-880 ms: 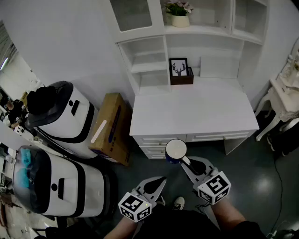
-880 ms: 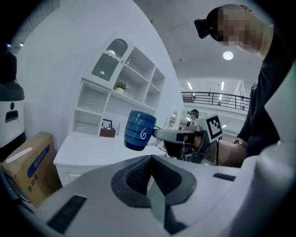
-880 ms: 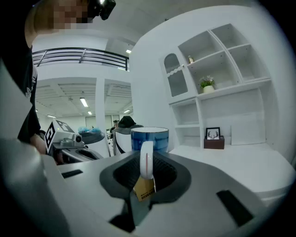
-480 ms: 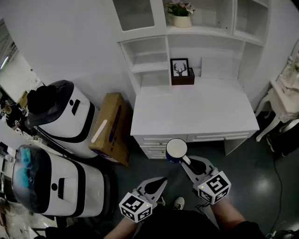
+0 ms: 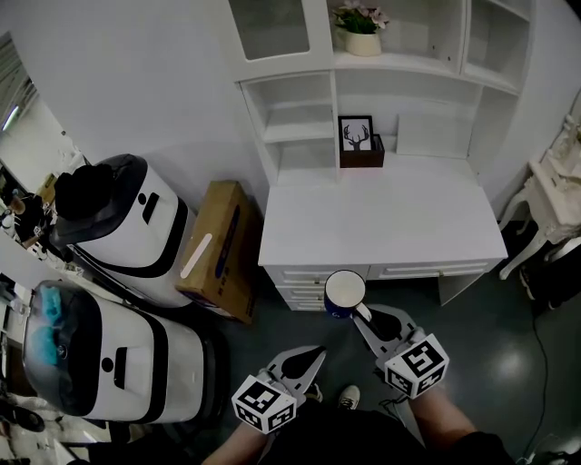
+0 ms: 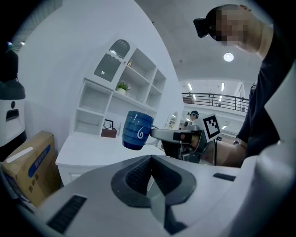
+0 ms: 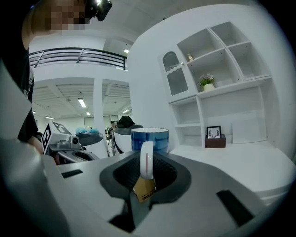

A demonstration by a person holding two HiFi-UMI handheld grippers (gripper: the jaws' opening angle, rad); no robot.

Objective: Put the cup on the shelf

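Note:
A blue cup (image 5: 343, 294) with a white inside and a white handle hangs upright in front of the white desk (image 5: 381, 222). My right gripper (image 5: 365, 315) is shut on its handle (image 7: 146, 159); a small tan tag dangles below. From the left gripper view the cup (image 6: 137, 130) shows blue with a white swirl. My left gripper (image 5: 314, 353) sits low at the left, shut and holding nothing. The white shelf unit (image 5: 300, 130) rises behind the desk, with open compartments at its left.
A framed deer picture (image 5: 356, 136) on a brown box stands at the desk's back. A potted plant (image 5: 361, 27) sits on a higher shelf. A cardboard box (image 5: 218, 250) leans left of the desk, beside two white machines (image 5: 118, 281). A white chair (image 5: 554, 195) is at the right.
The view has shifted slightly, so desk and shelf sit a little lower and to the right in frame. The grippers and cup keep their places.

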